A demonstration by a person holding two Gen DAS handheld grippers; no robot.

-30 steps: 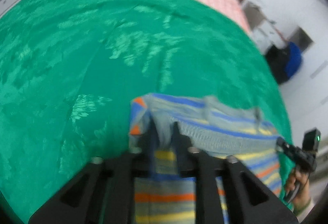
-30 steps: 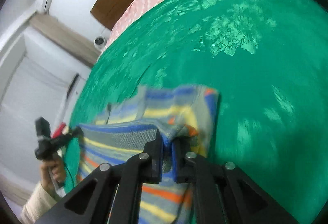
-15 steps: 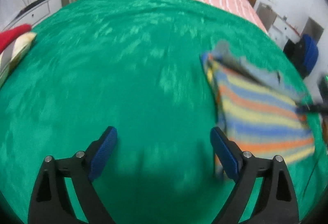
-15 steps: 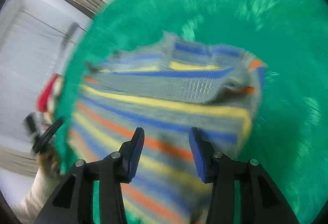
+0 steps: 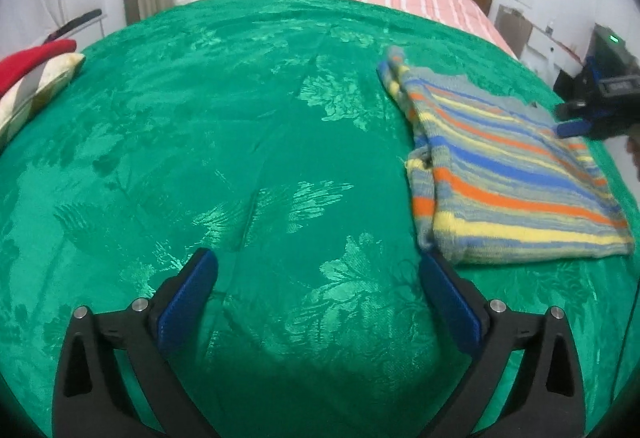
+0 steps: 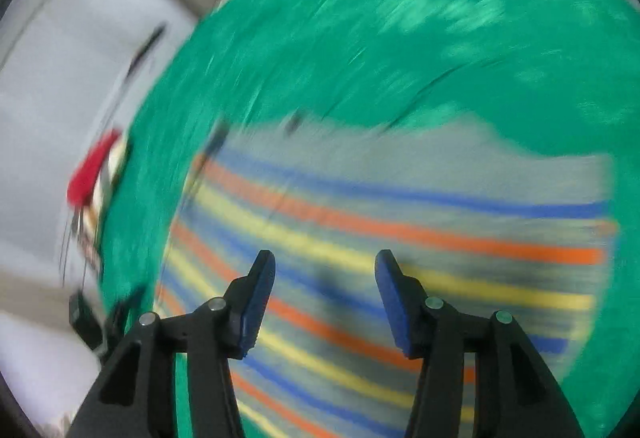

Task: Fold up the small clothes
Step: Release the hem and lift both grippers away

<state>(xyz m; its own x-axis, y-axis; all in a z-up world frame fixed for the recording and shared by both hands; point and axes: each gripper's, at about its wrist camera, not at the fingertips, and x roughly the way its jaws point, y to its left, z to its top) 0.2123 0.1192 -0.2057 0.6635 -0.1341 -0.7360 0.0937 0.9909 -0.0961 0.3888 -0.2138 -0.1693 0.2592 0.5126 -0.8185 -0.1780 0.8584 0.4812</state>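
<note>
Motion blur smears the striped sweater (image 6: 400, 238) under the empty, just-opening right gripper (image 6: 324, 298); left gripper (image 5: 316, 302) spread wide.

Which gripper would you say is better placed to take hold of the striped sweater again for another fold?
Probably the right gripper: it hangs open directly over the striped sweater. The left gripper, open too, faces bare green blanket.

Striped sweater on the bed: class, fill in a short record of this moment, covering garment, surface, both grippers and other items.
garment: striped sweater, folded, lying flat
surface: green bedspread
left gripper: jaws just opened wide, empty, beside the sweater
right gripper: jaws just opened, nothing between them, over the sweater
other items: red and checked clothes at the bed's edge
</note>
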